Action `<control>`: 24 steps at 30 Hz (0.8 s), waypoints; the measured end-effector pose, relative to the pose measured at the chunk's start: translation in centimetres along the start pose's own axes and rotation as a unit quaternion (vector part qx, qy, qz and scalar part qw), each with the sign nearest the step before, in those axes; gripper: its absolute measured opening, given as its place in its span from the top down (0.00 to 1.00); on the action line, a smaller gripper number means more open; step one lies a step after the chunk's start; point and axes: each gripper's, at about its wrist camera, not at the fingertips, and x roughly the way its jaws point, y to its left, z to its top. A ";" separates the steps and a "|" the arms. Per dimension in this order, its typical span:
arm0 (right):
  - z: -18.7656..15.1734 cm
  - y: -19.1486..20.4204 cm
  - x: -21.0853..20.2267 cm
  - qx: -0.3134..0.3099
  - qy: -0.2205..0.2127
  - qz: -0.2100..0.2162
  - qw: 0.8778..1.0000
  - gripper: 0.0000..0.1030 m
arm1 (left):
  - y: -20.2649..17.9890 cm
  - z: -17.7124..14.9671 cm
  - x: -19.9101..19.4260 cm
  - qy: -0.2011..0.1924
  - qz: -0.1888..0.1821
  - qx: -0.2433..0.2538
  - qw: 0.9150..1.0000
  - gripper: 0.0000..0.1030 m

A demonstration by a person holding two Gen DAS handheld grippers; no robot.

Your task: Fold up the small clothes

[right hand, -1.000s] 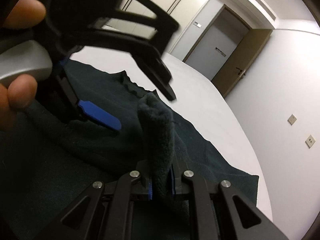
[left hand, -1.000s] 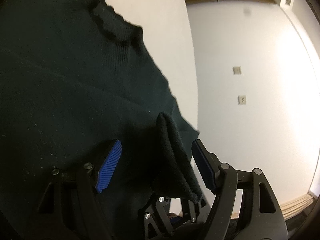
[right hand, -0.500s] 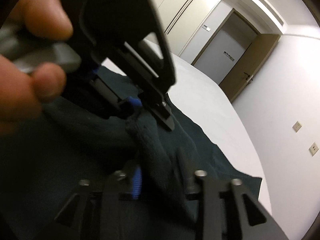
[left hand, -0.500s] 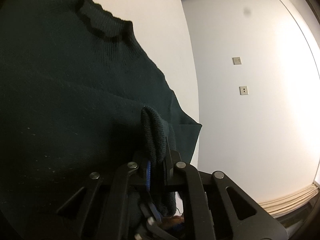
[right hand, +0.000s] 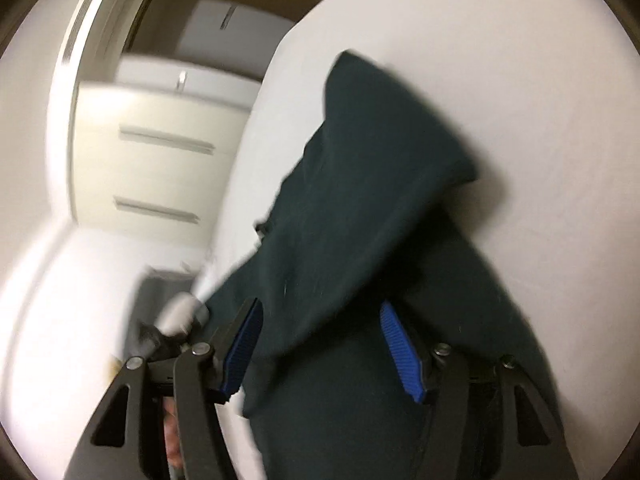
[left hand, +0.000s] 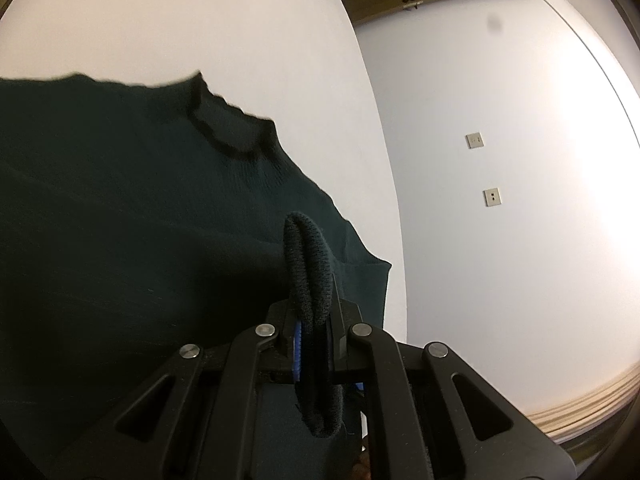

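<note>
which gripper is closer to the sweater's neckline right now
Left. The left gripper, jaws shut on a sweater fold, sits just below the neckline. The right gripper shows none.

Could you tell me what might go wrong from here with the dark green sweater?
1. The left gripper pinches only a narrow bunched fold of the sweater; it may slip out when pulled.
2. The right gripper is open around the cloth, so that side hangs unsupported and may sag.
3. The sweater lies near the table edge.

left tongs (left hand: 312, 344) clamped, right tongs (right hand: 320, 344) spread wide
</note>
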 end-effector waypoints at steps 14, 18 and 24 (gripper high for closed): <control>2.3 -0.7 0.2 0.070 -0.026 0.073 0.995 0.37 | 7.0 0.8 -7.6 -0.026 0.023 -0.016 0.999 0.94; 2.2 -0.8 0.1 0.076 -0.031 0.081 0.993 0.37 | 8.3 0.7 -8.8 -0.030 0.026 -0.024 0.999 0.94; 2.1 -1.4 -0.6 0.106 -0.057 0.118 0.986 0.37 | 10.4 0.4 -9.0 -0.027 0.043 -0.034 0.998 0.94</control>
